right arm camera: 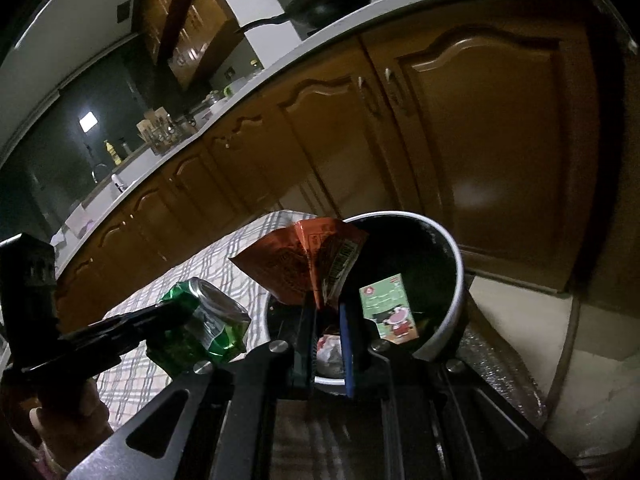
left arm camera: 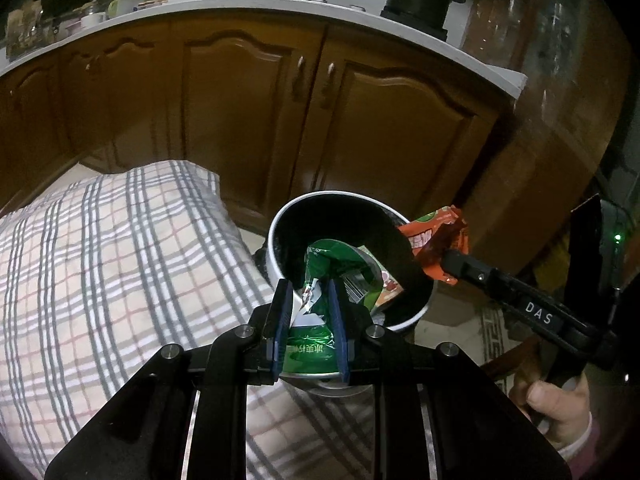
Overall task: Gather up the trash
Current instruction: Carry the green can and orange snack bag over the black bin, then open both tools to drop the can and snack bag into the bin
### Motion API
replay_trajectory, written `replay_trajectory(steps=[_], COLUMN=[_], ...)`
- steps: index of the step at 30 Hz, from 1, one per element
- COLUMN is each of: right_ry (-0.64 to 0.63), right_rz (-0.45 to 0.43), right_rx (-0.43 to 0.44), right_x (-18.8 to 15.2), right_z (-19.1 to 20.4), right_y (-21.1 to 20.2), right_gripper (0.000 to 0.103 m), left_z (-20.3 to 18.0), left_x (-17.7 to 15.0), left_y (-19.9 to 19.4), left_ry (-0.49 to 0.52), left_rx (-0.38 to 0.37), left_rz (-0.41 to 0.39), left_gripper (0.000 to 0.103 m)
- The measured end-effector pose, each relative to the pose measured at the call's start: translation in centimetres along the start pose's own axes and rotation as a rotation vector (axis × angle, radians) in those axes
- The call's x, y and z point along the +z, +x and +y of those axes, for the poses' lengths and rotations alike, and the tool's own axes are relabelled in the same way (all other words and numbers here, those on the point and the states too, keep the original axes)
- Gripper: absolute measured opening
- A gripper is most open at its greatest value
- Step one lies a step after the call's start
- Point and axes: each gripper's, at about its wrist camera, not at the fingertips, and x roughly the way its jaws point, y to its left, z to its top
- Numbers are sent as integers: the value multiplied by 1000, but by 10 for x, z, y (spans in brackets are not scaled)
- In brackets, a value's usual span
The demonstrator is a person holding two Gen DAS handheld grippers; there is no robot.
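My left gripper [left arm camera: 309, 286] is shut on a crushed green can [left arm camera: 320, 264], which hangs over the near rim of a round white bin [left arm camera: 276, 220] with a black inside. My right gripper [left arm camera: 448, 264] comes in from the right, shut on a crumpled orange wrapper [left arm camera: 436, 236] held over the bin's right rim. In the right wrist view the orange wrapper [right arm camera: 296, 260] stands up between the blue pads of my right gripper [right arm camera: 326, 306], just left of the bin [right arm camera: 456, 280]. The can [right arm camera: 208, 320] is at the left in my left gripper [right arm camera: 168, 312]. A small green carton [right arm camera: 388, 312] lies inside the bin.
A checked cloth [left arm camera: 120, 260] covers the surface left of the bin. Brown wooden cabinet doors [left arm camera: 248, 112] stand close behind, under a white countertop [left arm camera: 240, 4] with a wok and a pot. Pale floor tiles [right arm camera: 520, 320] show to the right. A person's hand [left arm camera: 560, 408] holds the right gripper's handle.
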Motion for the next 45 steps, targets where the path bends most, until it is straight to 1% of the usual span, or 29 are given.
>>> replay_trajectory(steps=[13,37,45], right_ry=[17,38,39], right_rz=[6,28,40], right_rx=[-23,-38,-44], right_x=[5,9,11], right_z=[-14,-28,-29], right_y=[5,21,26], right_gripper=[10,10,10], left_z=[-14,-22,-19], left_x=[10,30,32], left_y=[21,48,58], left_ry=[14,9,-2], left_rx=[1,10,19], left_rz=[12,25,31], left_gripper=[18,18,18])
